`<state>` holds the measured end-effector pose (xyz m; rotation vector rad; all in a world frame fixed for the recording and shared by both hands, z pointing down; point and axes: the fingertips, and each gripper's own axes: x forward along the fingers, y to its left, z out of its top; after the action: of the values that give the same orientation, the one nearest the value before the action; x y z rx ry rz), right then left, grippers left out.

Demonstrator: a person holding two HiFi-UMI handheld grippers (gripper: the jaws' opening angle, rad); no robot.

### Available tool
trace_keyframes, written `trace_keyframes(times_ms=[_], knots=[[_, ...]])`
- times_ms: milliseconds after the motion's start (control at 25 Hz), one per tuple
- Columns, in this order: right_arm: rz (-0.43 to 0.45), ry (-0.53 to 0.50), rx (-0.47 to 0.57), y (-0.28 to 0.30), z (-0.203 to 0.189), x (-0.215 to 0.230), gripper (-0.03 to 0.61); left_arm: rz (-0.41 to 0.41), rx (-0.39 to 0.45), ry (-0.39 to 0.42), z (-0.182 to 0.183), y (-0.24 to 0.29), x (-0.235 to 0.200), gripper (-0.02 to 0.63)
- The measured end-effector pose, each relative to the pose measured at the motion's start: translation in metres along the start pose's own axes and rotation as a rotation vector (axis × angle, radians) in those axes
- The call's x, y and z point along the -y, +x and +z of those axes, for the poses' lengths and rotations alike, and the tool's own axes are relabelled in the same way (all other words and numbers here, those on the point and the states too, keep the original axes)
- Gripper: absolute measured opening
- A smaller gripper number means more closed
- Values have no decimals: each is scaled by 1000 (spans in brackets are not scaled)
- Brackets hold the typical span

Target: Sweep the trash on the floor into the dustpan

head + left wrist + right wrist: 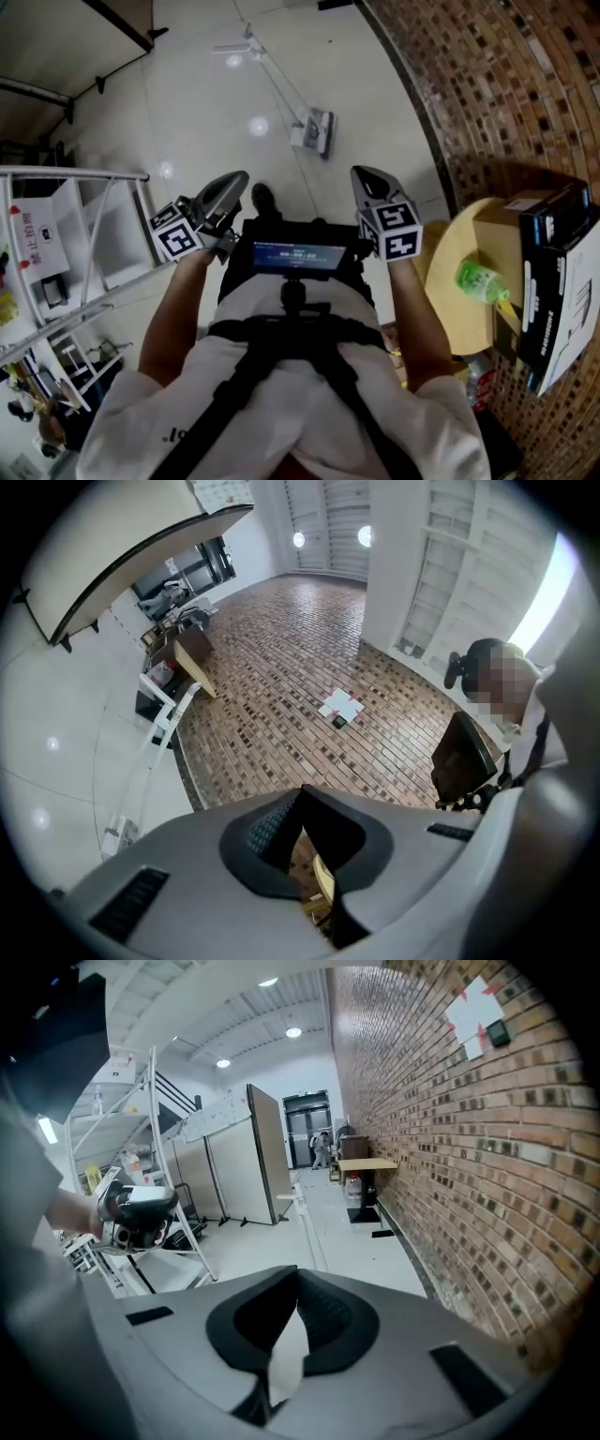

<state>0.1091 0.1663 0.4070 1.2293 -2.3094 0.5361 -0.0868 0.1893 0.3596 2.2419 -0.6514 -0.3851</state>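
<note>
A white long-handled sweeping tool [313, 130] lies on the pale floor ahead of me, its handle [272, 80] running away up the picture. Whether it is the dustpan or the broom I cannot tell. The same handle shows in the left gripper view [155, 747] and in the right gripper view [305, 1218]. I see no trash on the floor. My left gripper [232, 180] and right gripper [366, 175] are held up in front of my chest, apart from the tool. Both are shut with nothing between the jaws, as seen close up on the left gripper [302, 799] and the right gripper [298, 1279].
A round wooden table [448, 281] at my right carries a green bottle [480, 280] and dark boxes [555, 272]. A brick wall [506, 84] runs along the right. A white shelf rack [89, 234] stands at my left. A screen device [298, 255] hangs on my chest.
</note>
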Motion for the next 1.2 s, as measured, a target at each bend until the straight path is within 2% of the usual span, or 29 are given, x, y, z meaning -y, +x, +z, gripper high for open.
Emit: trace_keyframes(times_ms=[240,440,640,840,1040,1200], knots=[[-15,20,16,-2,9,-23,0,-33,-2,24,17,-6,10,2],[-51,77,37,-5,18,-50,0,-61,-83,49,24,-23,14,2],[-109,105,89,-5,33,-78,0,-86,-108,44,39,-50,8,2],[-151,153,120,-9,37,-81,0,-98,-155,53,41,-50,3,2],[-136,166,155,-22,45,-82,0,-61,-148,79,44,-45,10,2],[-83,171,182,-24,60,-80,0,-45,-138,102,46,-41,16,2]])
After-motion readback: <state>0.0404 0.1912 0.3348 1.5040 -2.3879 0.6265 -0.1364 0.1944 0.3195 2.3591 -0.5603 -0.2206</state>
